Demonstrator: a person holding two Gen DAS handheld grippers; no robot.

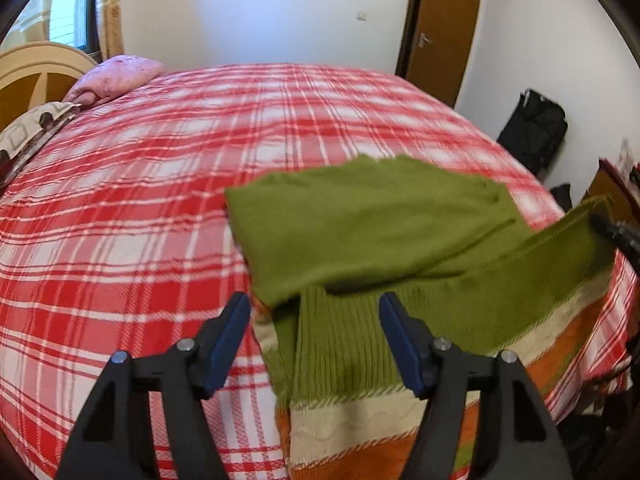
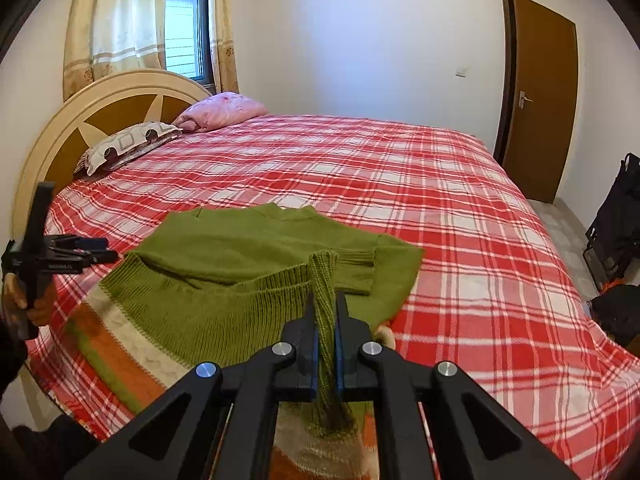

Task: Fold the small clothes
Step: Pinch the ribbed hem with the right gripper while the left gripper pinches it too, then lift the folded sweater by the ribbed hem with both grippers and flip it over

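Note:
A green knit sweater with cream and orange stripes lies partly folded on the red plaid bed. My left gripper stands open just above the ribbed green hem, with its pads apart from the cloth. My right gripper is shut on a bunched piece of the sweater's ribbed hem and holds it lifted off the bed. In the left wrist view the right gripper shows at the right edge, gripping that raised hem. The left gripper appears at the left of the right wrist view, held by a hand.
A pink pillow and a patterned pillow lie by the round headboard. A brown door stands at the far right. Black bags sit on the floor to the right of the bed.

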